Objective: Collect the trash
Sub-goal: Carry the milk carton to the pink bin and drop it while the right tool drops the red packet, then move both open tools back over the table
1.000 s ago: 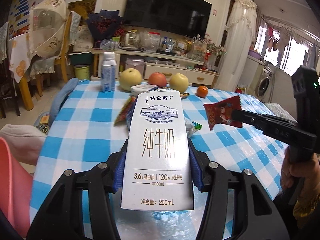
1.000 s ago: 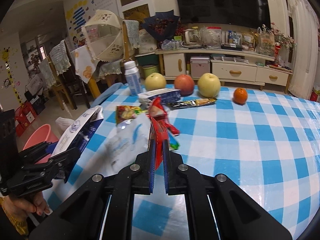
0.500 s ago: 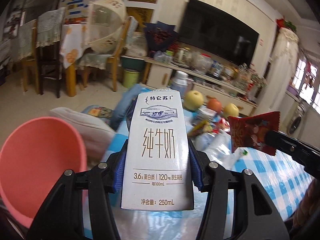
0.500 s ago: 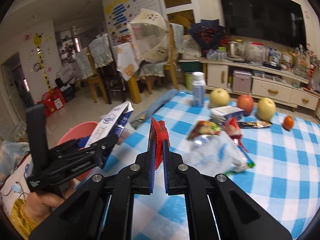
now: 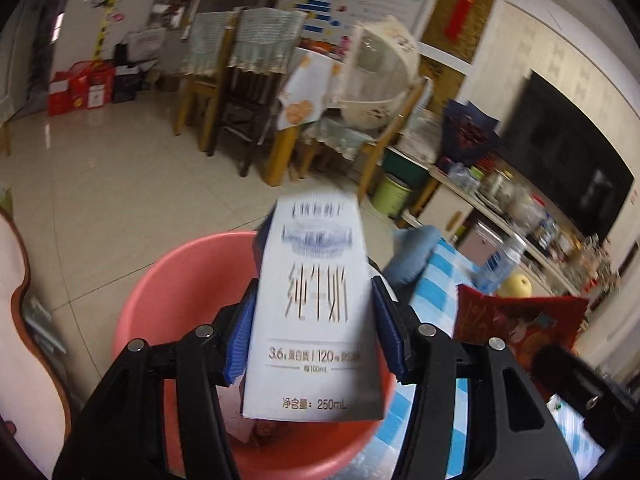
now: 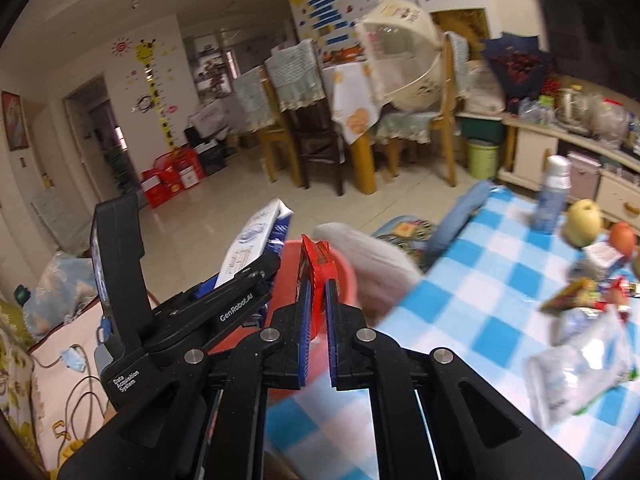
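My left gripper (image 5: 314, 340) is shut on a white milk carton (image 5: 316, 304) and holds it above a pink bin (image 5: 176, 292) on the floor beside the table. The carton also shows in the right wrist view (image 6: 252, 244). My right gripper (image 6: 318, 336) is shut on a red snack wrapper (image 6: 316, 264), just right of the left gripper (image 6: 256, 276) and over the bin's rim (image 6: 344, 272). The wrapper shows in the left wrist view (image 5: 516, 320) too. Some trash lies in the bin's bottom.
The table with a blue checked cloth (image 6: 472, 288) holds more wrappers (image 6: 572, 296), a clear plastic bag (image 6: 580, 364), a bottle (image 6: 554, 196) and fruit (image 6: 582, 222). A white cushion (image 6: 368, 256) lies between bin and table. Wooden chairs (image 6: 304, 128) stand behind.
Both grippers have swung left off the table with their loads. The carton and the wrapper are now over the pink bin. Both stay shut.
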`<state>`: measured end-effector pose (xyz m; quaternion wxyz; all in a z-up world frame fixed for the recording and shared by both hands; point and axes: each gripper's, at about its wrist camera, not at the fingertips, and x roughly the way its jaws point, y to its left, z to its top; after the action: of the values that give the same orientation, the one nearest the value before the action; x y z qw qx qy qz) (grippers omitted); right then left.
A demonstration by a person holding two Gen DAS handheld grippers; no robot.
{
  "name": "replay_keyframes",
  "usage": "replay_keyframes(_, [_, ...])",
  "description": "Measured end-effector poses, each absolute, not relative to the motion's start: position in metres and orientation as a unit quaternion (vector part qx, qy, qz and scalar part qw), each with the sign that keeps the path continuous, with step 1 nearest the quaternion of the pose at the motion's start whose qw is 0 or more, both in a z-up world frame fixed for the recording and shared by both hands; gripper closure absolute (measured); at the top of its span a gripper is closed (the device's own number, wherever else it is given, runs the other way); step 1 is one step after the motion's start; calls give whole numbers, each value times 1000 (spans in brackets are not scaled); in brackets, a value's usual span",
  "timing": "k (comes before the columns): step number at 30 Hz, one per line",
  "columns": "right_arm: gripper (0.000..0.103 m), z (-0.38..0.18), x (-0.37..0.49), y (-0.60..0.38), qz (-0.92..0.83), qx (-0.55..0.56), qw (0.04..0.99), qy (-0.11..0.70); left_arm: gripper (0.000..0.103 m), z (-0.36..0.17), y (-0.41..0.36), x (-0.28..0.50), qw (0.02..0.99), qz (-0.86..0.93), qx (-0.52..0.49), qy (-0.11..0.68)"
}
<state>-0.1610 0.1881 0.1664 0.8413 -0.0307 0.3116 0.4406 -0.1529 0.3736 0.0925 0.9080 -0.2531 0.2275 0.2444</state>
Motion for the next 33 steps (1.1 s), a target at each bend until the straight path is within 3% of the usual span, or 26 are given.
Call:
replay_keyframes(1, [95,163,-162,196,444,-32,839,313,45,91,380,-154,904,254,-255,229])
replay_keyframes(2, [95,159,-161,207,448,-35,835,317,33,89,385,-154,899,269,-258,230])
replay_keyframes(4, [92,148,-157,222,451,-41,828,332,19,85,395,-157,890,290,-264,232])
replay_keyframes(6, [87,136,-152,229,438,-41,828,347,17,84,403,-157,887,296,-267,235])
replay_keyframes(7, [67,132,-152,229,435,-35,828,352,14,84,405,-156,886,299,-267,235])
replay_keyframes(8, [38,129,-152,225,425,-25,833,353,14,83,404,-158,886,300,-267,233])
replay_keyframes(10, [23,126,-154,214,407,-16,846,345,13,83,403,-158,887,294,-269,235])
replay_keyframes(12, [22,123,-155,202,396,-18,852,342,11,82,402,-155,889,289,-267,233])
replay_keyframes(14, [15,121,-153,189,380,-22,859,341,11,83,397,-154,896,275,-262,228])
replay_keyframes(22, [11,115,-157,143,343,-31,877,334,11,85,366,-136,915,237,-203,255])
replay_keyframes(25, [6,111,-159,131,323,-42,886,331,11,89,350,-134,925,231,-168,249])
replay_keyframes(33, [5,99,-155,84,265,-70,899,343,11,99,309,-127,952,191,-94,221])
